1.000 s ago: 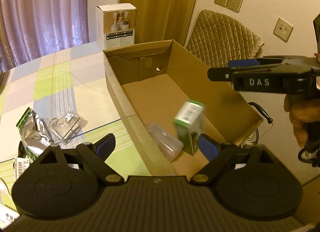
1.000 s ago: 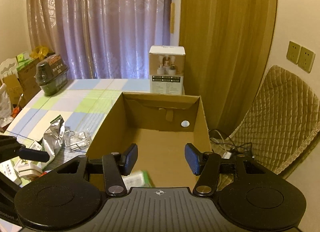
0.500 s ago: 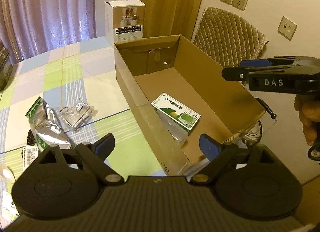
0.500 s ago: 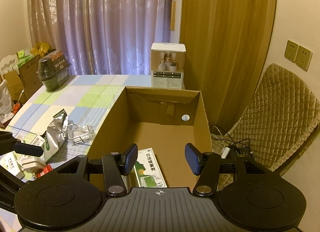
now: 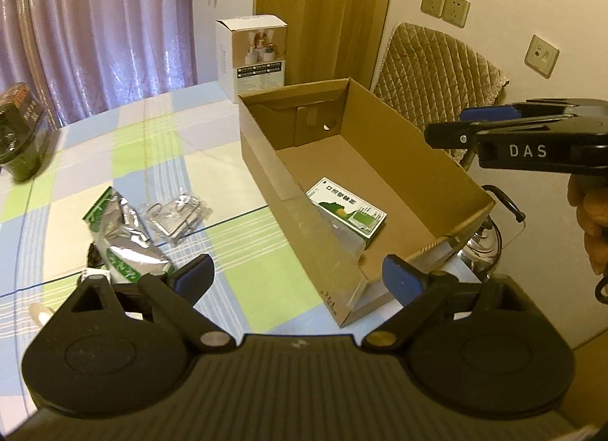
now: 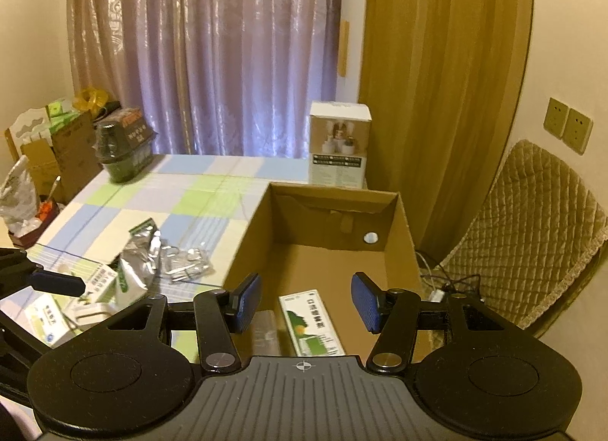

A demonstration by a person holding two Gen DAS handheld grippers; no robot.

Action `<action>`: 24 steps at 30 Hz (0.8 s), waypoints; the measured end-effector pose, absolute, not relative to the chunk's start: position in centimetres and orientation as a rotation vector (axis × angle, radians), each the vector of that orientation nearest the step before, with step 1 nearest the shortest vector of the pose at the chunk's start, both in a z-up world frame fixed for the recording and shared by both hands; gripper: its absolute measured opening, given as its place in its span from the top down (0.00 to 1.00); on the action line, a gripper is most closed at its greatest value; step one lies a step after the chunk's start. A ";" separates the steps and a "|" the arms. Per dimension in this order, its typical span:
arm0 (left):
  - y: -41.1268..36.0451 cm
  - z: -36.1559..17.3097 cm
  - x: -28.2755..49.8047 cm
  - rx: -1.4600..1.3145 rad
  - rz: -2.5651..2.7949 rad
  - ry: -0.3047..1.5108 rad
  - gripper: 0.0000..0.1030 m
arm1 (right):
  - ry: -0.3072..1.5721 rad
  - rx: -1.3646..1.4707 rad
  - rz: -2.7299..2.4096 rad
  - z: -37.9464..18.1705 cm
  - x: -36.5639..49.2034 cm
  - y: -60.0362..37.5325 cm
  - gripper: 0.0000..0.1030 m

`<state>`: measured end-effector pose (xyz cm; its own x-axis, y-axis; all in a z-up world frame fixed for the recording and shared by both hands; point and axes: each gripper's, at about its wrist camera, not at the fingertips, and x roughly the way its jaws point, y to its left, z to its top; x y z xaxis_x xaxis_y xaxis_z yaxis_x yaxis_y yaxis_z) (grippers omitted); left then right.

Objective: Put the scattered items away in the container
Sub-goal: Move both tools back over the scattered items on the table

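An open cardboard box (image 5: 418,144) (image 6: 399,236) stands on the checked tablecloth. Inside lie a green-and-white carton (image 5: 347,211) (image 6: 311,323) and a clear plastic case (image 6: 266,331). A silver foil pouch (image 5: 121,243) (image 6: 138,262) and a clear bag of metal clips (image 5: 178,215) (image 6: 186,264) lie left of the box. Small white-and-green packets (image 6: 68,308) sit at the near left. My left gripper (image 5: 300,281) is open over the box's near left wall, holding nothing. My right gripper (image 6: 306,302) is open above the box's near end, empty; the left wrist view shows it side-on (image 5: 456,129).
A tall white product box (image 5: 252,55) (image 6: 338,144) stands behind the cardboard box. A dark wrapped tub (image 6: 123,148) sits at the table's far left. A quilted chair (image 6: 532,228) and cables (image 6: 440,289) are to the right. A hand (image 5: 591,220) holds the right gripper.
The green-and-white carton dropped from the air and now lies flat in the box. Both grippers have risen and drawn back, staying open.
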<state>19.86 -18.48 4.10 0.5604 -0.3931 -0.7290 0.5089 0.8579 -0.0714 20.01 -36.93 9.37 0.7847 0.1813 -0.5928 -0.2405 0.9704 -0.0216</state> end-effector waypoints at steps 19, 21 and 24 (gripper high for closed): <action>-3.9 3.7 13.6 0.074 -0.294 0.863 0.04 | 0.636 -0.089 0.397 7.3 13.5 -28.5 0.00; -2.3 3.4 13.0 0.067 -0.262 0.870 0.04 | 0.654 -0.089 0.415 6.6 12.9 -27.6 0.00; -0.1 3.0 12.3 0.053 -0.219 0.876 0.04 | 0.674 -0.080 0.438 5.7 12.4 -26.3 0.00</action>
